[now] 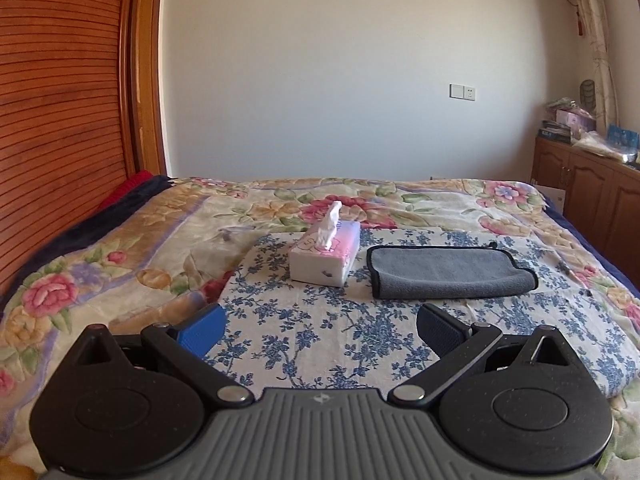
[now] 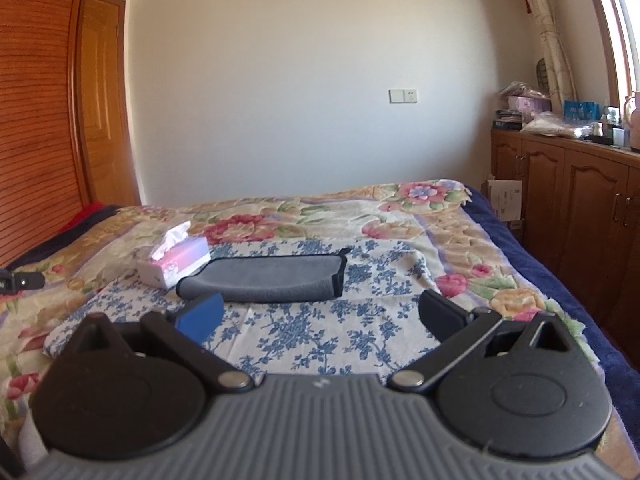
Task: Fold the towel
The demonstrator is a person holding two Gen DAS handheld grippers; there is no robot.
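I'm holding both tools above the near side of the bed, nothing gripped. My left gripper (image 1: 320, 330) is sitting with its jaws spread wide, blue pad on one finger and dark pad on the other, only the blue-flowered cloth (image 1: 304, 328) showing between them. My right gripper (image 2: 320, 318) is likewise spread wide apart and pinching nothing, hovering over the same cloth (image 2: 304, 332). The gray towel (image 1: 450, 272) is lying on that cloth, well ahead of both grippers and apart from them; it's already folded over on itself into a long flat rectangle with a black trimmed edge, and a small black loop is sticking up at its far right corner in the left wrist view. In the right wrist view the towel (image 2: 268, 276) is showing just beyond the blue pad, its rolled fold edge facing me. A tissue box (image 1: 326, 256), white and pink with a tissue poking up, is standing just beside the towel's left end, close but I can't tell if it's touching; it's also in the right wrist view (image 2: 176, 262). The cloth is spread over a floral bedspread (image 1: 120, 240). A wooden cabinet (image 2: 568, 200) with clutter on top is running along the right wall, and a louvered wooden door (image 1: 60, 120) is on the left.
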